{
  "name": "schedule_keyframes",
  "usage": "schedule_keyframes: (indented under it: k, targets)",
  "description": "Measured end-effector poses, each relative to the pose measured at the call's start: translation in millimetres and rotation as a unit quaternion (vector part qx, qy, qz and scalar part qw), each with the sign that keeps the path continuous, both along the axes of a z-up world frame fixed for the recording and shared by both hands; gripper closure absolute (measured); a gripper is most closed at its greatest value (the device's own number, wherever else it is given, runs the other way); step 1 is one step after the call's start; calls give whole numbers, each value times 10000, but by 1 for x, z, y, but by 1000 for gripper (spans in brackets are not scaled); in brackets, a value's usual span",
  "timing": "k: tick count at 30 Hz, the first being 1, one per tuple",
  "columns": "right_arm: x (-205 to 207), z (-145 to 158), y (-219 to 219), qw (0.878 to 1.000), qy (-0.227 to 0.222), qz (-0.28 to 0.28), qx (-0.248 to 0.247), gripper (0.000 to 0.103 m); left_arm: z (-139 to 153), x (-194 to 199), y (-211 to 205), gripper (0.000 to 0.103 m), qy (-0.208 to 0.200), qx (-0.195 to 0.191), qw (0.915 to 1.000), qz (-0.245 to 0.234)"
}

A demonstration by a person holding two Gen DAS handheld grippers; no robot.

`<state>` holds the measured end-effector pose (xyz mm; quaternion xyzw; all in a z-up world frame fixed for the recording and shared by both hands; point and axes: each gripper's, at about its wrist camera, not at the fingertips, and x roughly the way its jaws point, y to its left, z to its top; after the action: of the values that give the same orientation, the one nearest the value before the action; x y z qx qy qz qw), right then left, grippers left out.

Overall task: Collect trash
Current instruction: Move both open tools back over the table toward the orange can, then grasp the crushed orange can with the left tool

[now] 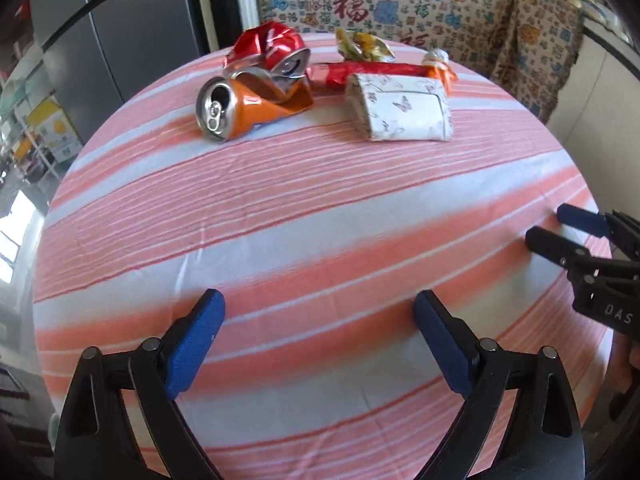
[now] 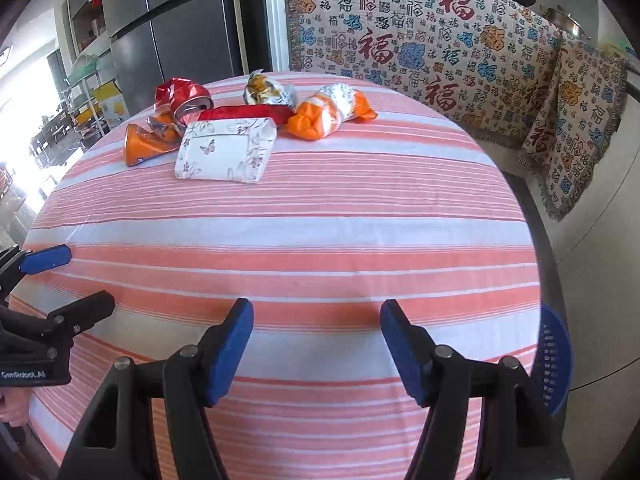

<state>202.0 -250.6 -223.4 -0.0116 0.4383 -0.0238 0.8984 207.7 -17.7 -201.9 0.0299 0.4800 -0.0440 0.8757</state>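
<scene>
A: so both grippers are rocking the same look? left gripper (image 1: 318, 344) is showing chunky black arms with blue textured pads (image 1: 196, 340) and round silver pins at the pivots.

B: yep, right gripper (image 2: 316, 346) is matching it. Each body is wearing white lettering too, partly cut off at the frame edge.

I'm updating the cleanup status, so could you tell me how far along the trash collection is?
Nothing looks collected yet. Both the left claw and right claw are open and empty above the striped tablecloth. Still left: the orange can, red can, tissue pack, red wrapper, orange bag and crumpled snack wrapper.
</scene>
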Motion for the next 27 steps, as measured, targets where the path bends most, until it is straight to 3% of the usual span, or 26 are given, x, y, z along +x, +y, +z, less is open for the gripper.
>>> schedule_keyframes:
  k: [6, 11, 20, 27]
  targets:
    - [17, -5, 32, 9999, -11, 41, -123, 35, -2, 25, 22, 0, 66, 69, 9999, -143]
    - [25, -8, 37, 9998, -89, -128, -119, 25, -1, 40, 35, 0, 160, 71, 9990, -410]
    - [26, -8, 37, 9998, -81, -150, -112, 24, -1, 80, 71, 0, -15, -5, 9979, -649]
    - [27, -8, 38, 9998, -80, -154, -141, 24, -1, 114, 68, 0, -114, -46, 9975, -689]
